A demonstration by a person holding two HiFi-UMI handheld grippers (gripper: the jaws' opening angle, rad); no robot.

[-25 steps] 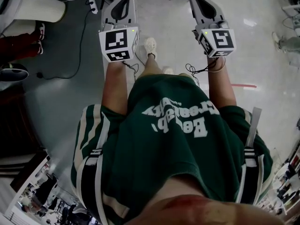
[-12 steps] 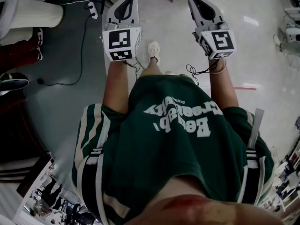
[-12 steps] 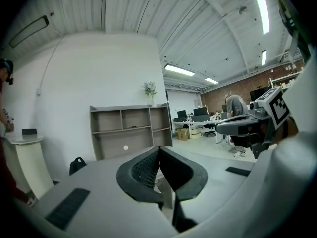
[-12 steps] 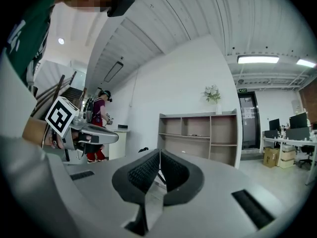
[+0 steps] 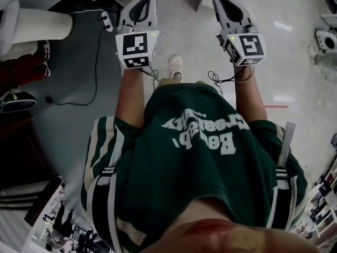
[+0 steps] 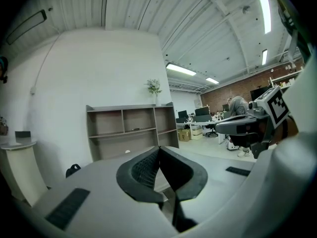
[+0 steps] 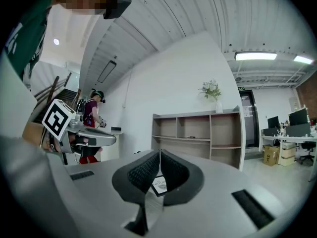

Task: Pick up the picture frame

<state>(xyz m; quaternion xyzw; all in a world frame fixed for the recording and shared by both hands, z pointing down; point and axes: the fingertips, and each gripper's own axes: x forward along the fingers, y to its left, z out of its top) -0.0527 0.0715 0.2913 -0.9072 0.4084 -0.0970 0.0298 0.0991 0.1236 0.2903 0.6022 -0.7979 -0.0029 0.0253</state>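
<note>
One small picture frame [image 7: 159, 185] shows through the gap under the right gripper's [image 7: 159, 153] tips. It looks almost square, white with a dark edge, tipped so a corner points down. Two grippers, both pinched closed and holding nothing, the left gripper [image 6: 159, 149] too. One shelf [image 7: 198, 133] stands behind

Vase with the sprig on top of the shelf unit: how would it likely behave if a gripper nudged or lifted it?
The vase looks slim beneath a wider sprig, so probably top-heavy and apt to tip. Its pale, smooth look suggests ceramic or glass: likely slippery, breakable. Standing atop the shelf unit, it could fall if tipped.
</note>
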